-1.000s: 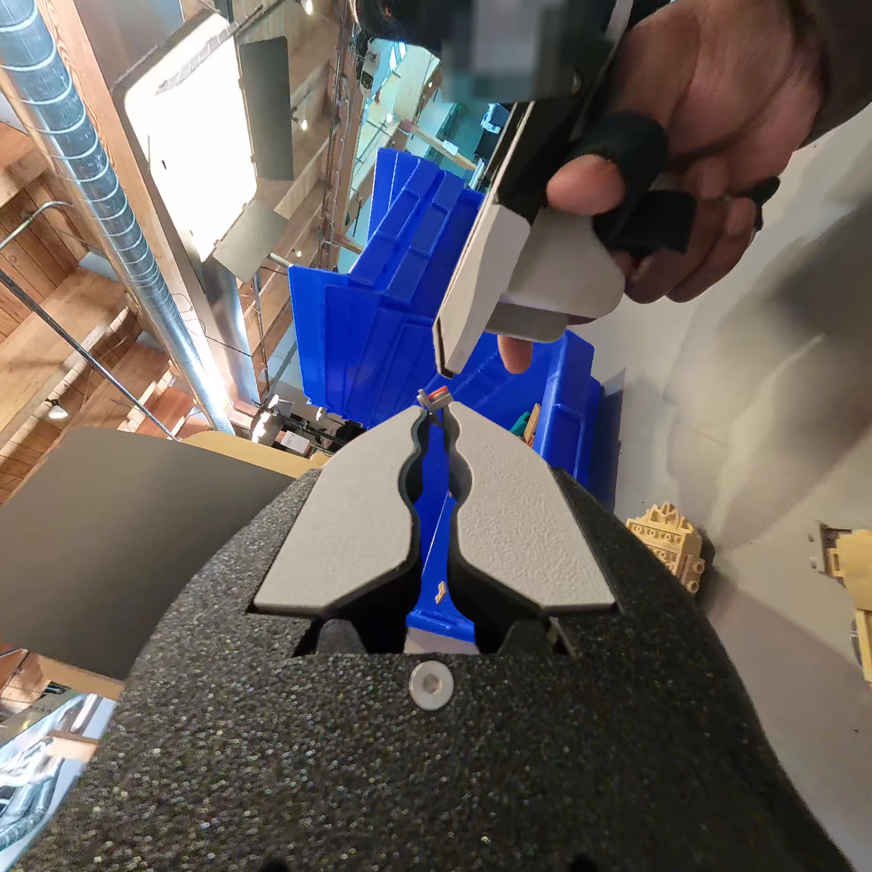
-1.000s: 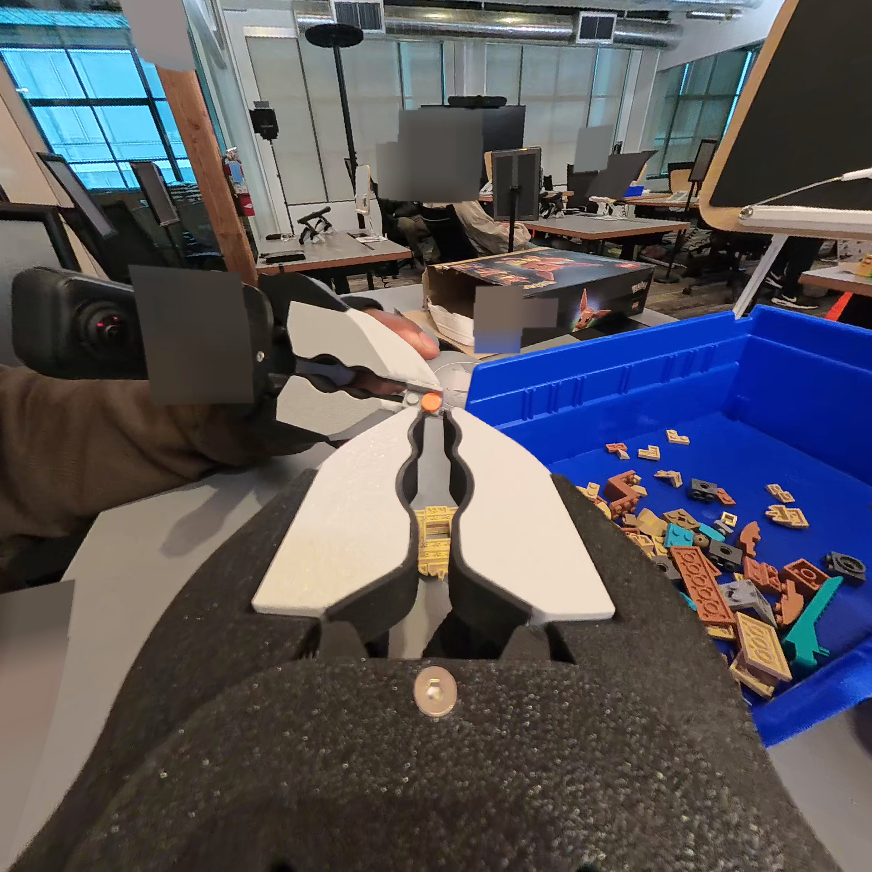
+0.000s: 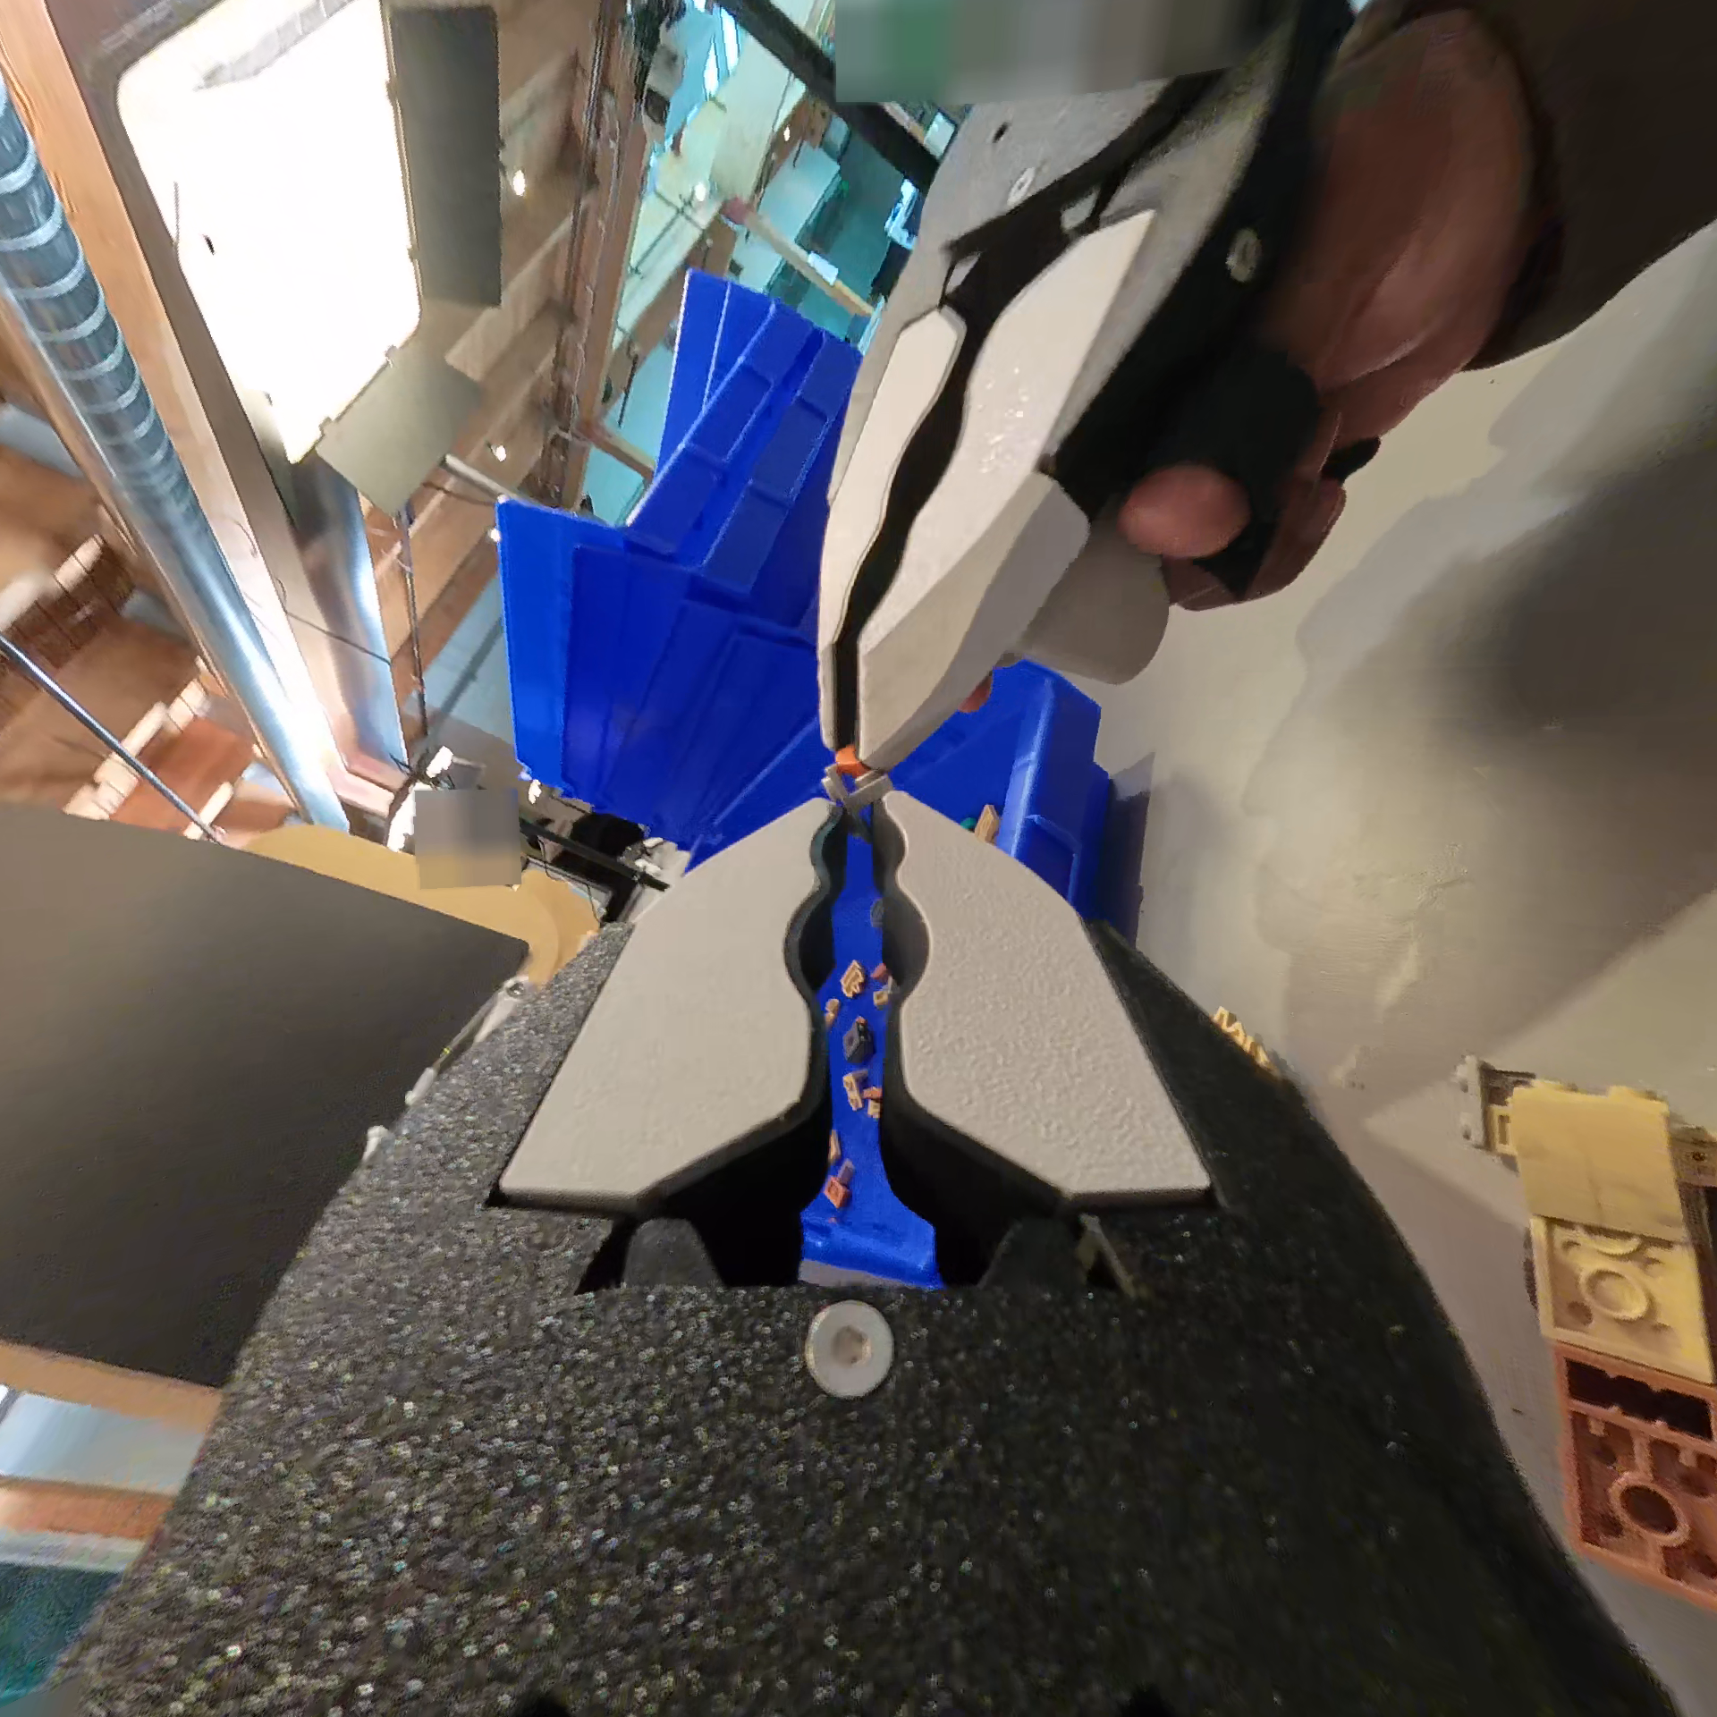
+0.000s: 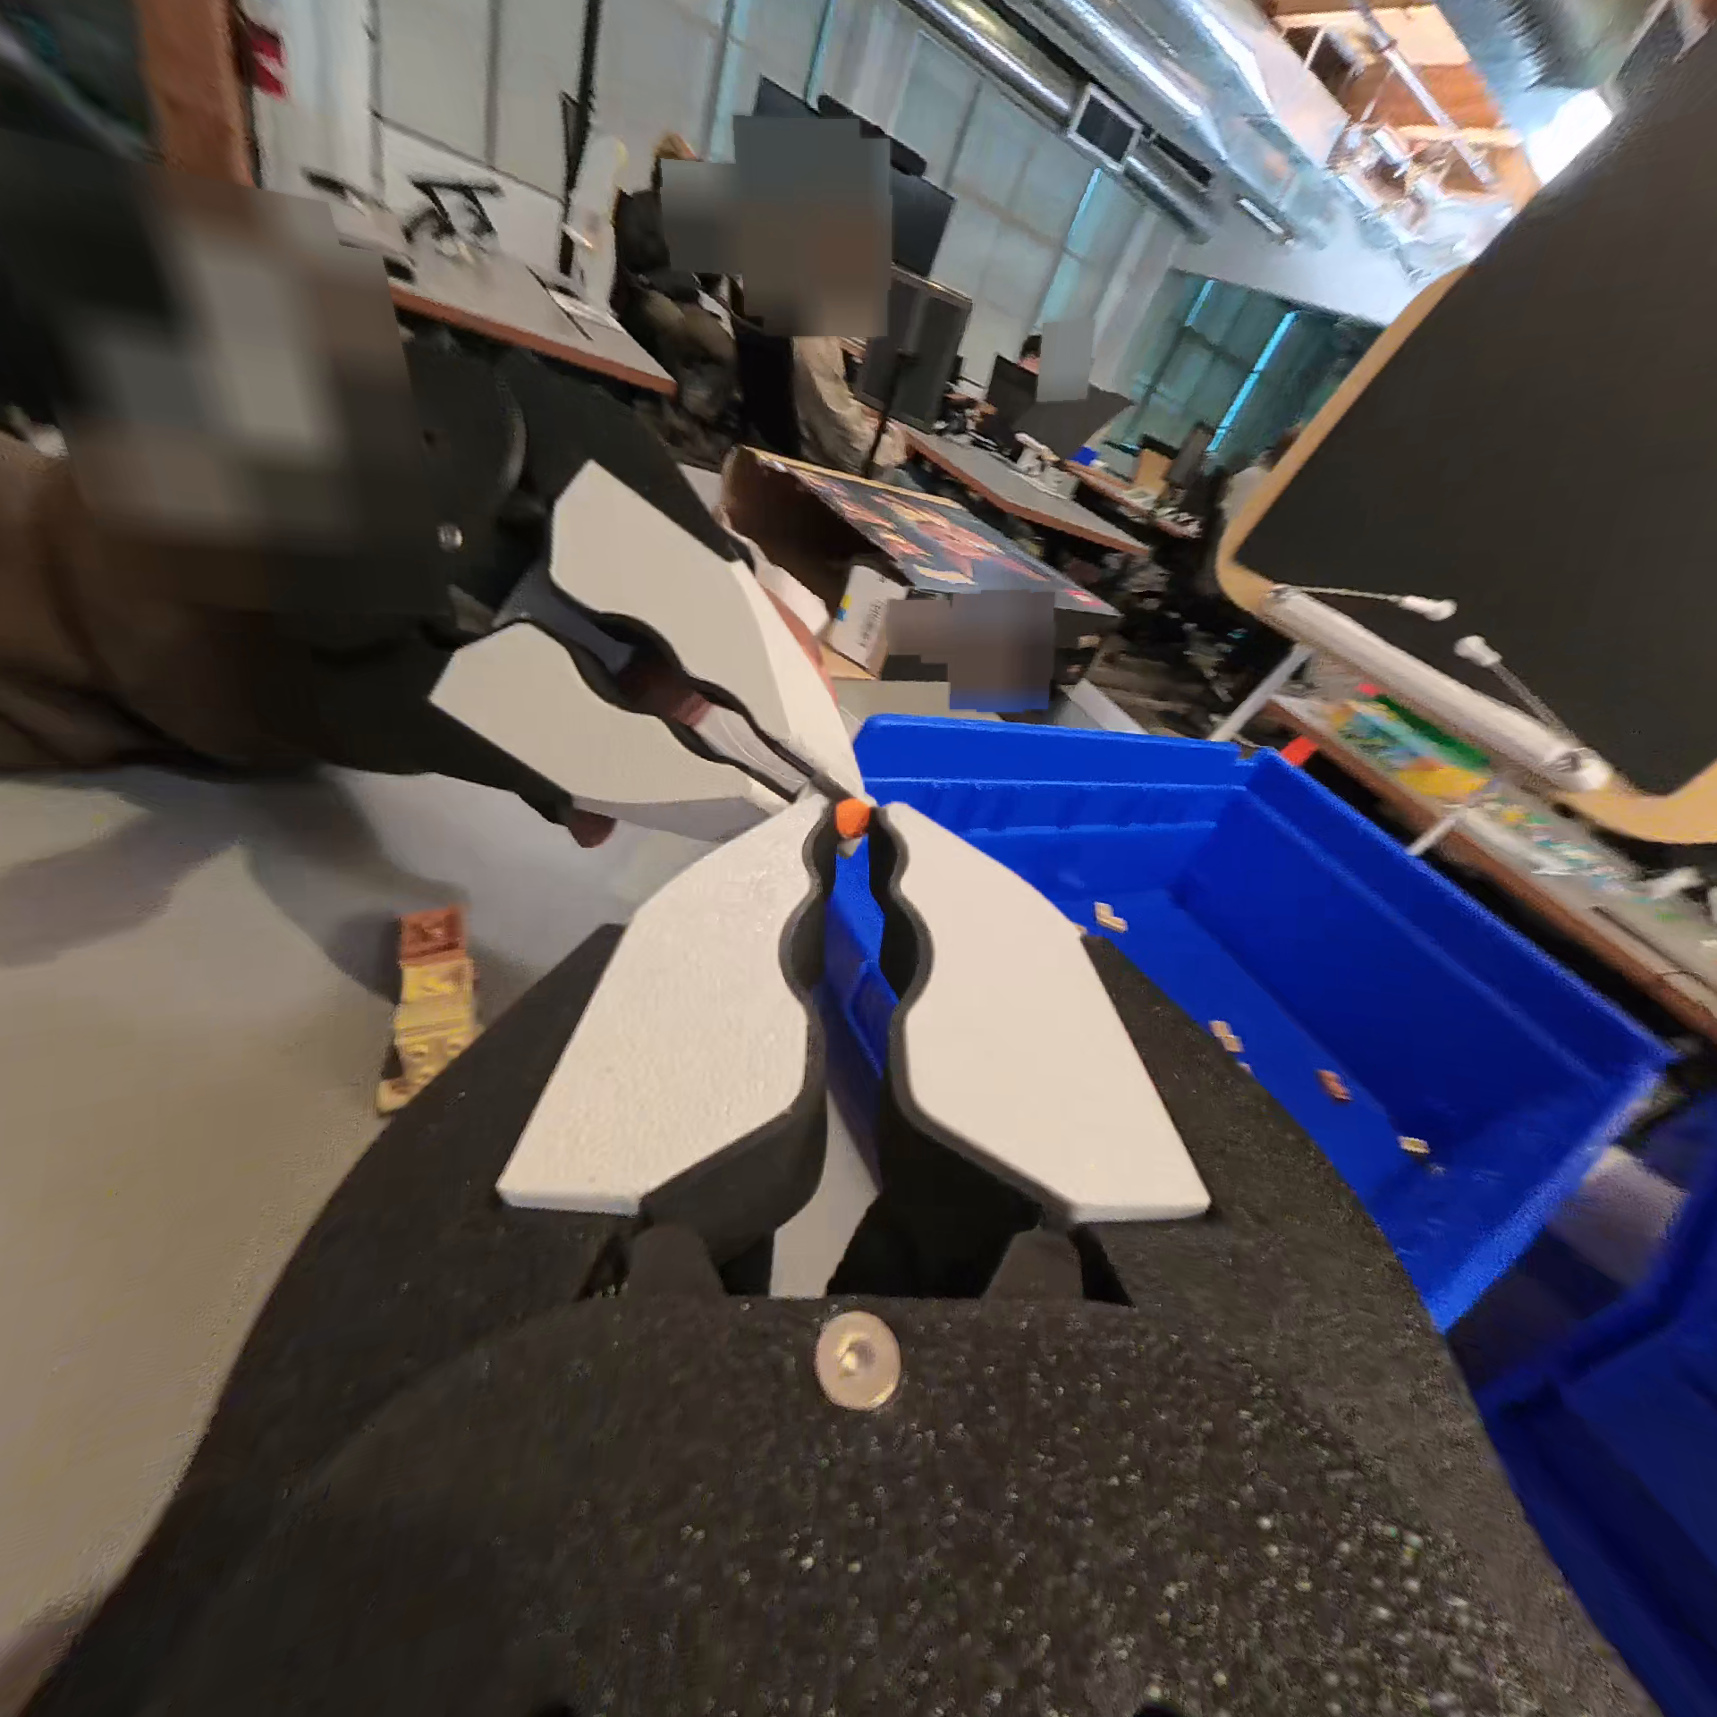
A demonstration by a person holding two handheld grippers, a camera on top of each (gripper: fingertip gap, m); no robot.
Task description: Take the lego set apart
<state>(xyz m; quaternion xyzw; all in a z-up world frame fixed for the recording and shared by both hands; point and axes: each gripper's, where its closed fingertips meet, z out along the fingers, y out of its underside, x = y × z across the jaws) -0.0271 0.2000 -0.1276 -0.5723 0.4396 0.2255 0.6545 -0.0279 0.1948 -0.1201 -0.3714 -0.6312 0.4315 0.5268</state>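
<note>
The left hand-held gripper (image 3: 850, 806) pinches a tiny grey piece (image 3: 853, 790); the right hand-held gripper (image 4: 853, 818) clamps its orange stud (image 4: 851, 815). Light, rigid, slippery: best held by the flat sides.

The two grippers are met tip to tip above the near rim of the bin (image 4: 1161, 771). Loose bricks (image 3: 859, 1041) are scattered in the bin. A brick stack (image 4: 427, 1003) is set on the table (image 4: 186, 929), left of the bin. A box (image 4: 929, 548) is placed behind the bin.

A grey table (image 4: 186, 929) carries a blue bin (image 4: 1301, 836) of small bricks, with a tan-and-brown brick assembly (image 4: 429, 1003) near-left.
</note>
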